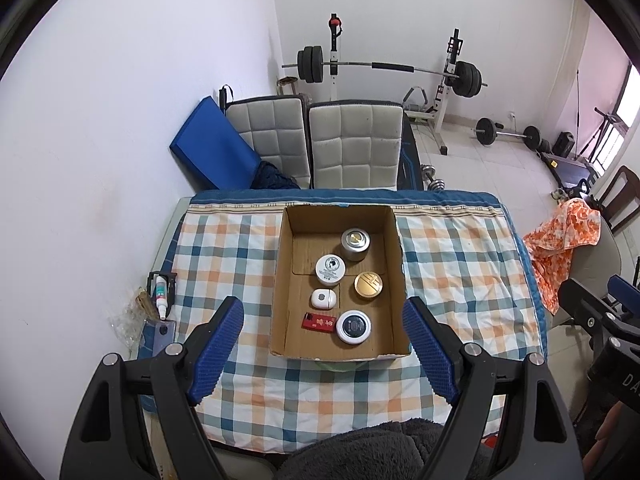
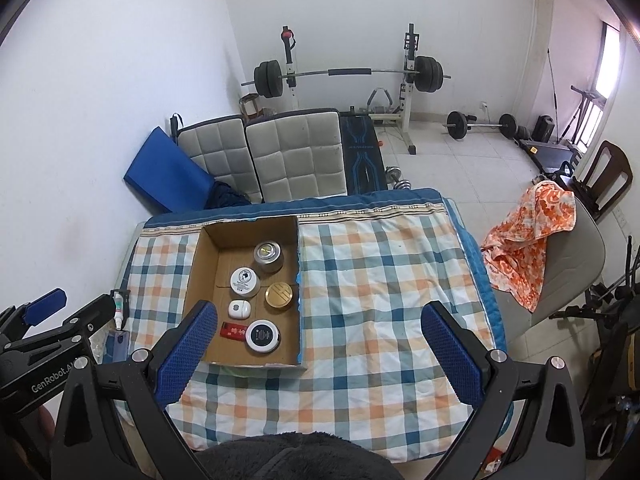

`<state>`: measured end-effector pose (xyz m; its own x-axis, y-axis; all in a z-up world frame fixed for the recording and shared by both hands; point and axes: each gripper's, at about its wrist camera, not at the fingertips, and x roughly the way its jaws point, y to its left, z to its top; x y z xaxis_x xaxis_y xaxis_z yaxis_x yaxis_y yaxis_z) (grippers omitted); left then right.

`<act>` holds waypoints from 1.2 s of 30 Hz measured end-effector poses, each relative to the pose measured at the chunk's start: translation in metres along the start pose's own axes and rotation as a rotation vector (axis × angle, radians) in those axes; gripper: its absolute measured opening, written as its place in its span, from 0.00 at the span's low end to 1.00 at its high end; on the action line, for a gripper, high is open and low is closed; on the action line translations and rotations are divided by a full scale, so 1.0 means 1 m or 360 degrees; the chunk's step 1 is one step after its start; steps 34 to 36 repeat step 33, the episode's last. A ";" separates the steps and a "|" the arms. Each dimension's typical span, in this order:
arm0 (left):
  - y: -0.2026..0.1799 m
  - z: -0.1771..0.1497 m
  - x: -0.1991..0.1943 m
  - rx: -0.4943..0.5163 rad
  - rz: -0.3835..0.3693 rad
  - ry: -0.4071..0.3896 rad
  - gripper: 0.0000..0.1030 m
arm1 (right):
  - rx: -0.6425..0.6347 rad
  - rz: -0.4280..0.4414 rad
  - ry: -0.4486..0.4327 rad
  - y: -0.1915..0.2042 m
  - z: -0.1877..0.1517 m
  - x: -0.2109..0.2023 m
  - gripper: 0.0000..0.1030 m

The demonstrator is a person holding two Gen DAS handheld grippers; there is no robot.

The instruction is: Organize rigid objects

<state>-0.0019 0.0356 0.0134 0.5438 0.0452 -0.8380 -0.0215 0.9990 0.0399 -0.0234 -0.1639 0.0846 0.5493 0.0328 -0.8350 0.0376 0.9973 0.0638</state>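
**Both tools apart, all six items sitting in the box**

Left tool (image 1: 323,334): fingers spread wide, nothing between them, hovering above the near edge of the desk (image 1: 460,264), which has a checked cloth over it. Right tool (image 2: 316,340): same, fingers wide apart, nothing held, over the near middle of the desk.

Cardboard box (image 1: 280,280) stands open-topped at the far edge of the desk, roughly mid-width, left of centre in the right wrist view. Inside it:
- metal tin (image 1: 355,244) with gold-centred lid, toward the far wall
- white jar (image 1: 330,269) just near-left of the tin
- gold-lidded jar (image 1: 368,285) by the right wall
- small white case (image 1: 322,299) left of the gold jar
- red box (image 1: 319,322) lying flat near the box's front
- white jar with black lid (image 1: 353,327) just right of the red box, looks touching or almost

A tube (image 1: 161,294) stands in a black holder at the desk's left edge. Orange patterned cloth (image 1: 560,240) is draped over a chair off the right edge.
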 end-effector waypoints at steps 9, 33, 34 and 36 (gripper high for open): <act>0.003 0.001 -0.005 -0.0023 0.0002 -0.0042 0.79 | -0.0001 0.0016 -0.0040 0.003 0.003 -0.007 1.00; 0.001 -0.004 -0.008 -0.0044 0.0044 -0.0093 0.99 | -0.0016 -0.0037 -0.0058 0.003 -0.002 -0.003 1.00; 0.001 -0.004 -0.008 -0.0044 0.0044 -0.0093 0.99 | -0.0016 -0.0037 -0.0058 0.003 -0.002 -0.003 1.00; 0.001 -0.004 -0.008 -0.0044 0.0044 -0.0093 0.99 | -0.0016 -0.0037 -0.0058 0.003 -0.002 -0.003 1.00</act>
